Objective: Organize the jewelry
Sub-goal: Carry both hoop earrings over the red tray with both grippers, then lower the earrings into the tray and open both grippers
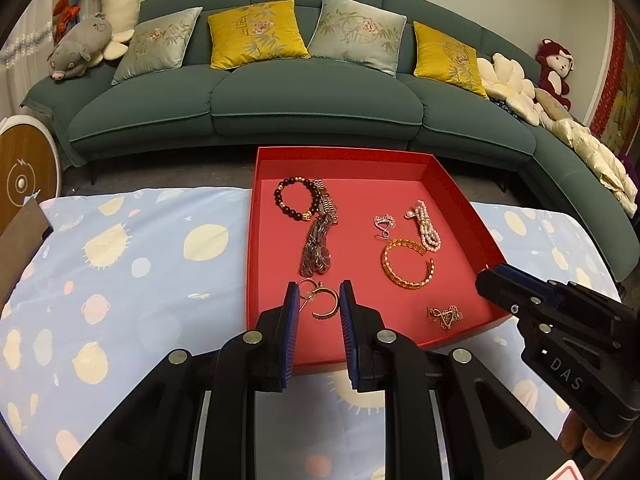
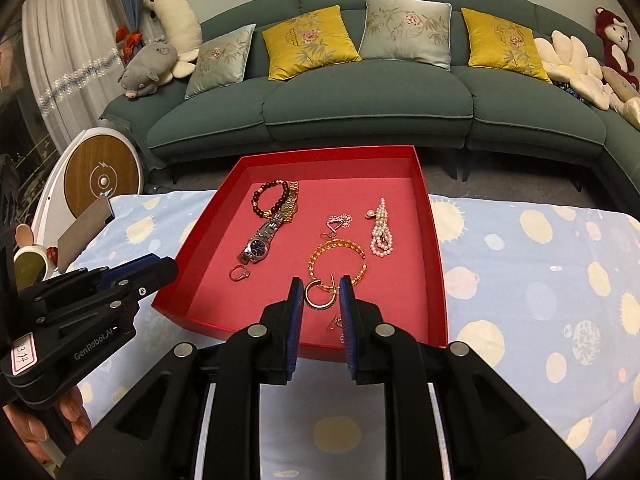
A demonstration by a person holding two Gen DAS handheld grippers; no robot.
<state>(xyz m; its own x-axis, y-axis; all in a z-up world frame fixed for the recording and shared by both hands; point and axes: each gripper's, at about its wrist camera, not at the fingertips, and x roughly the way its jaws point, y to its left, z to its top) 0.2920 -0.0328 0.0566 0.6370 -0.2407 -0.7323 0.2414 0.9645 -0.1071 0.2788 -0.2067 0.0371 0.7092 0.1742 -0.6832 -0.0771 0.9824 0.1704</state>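
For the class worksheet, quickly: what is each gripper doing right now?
Left gripper: open, holding nothing; a hoop earring lies between its fingers.
Right gripper: open, holding nothing, above another hoop earring.

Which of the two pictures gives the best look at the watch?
The right wrist view. There the watch lies in the red tray with its dark blue dial facing the camera and its steel band visible. In the left wrist view the watch appears edge-on, a jumble of links with no dial to read.
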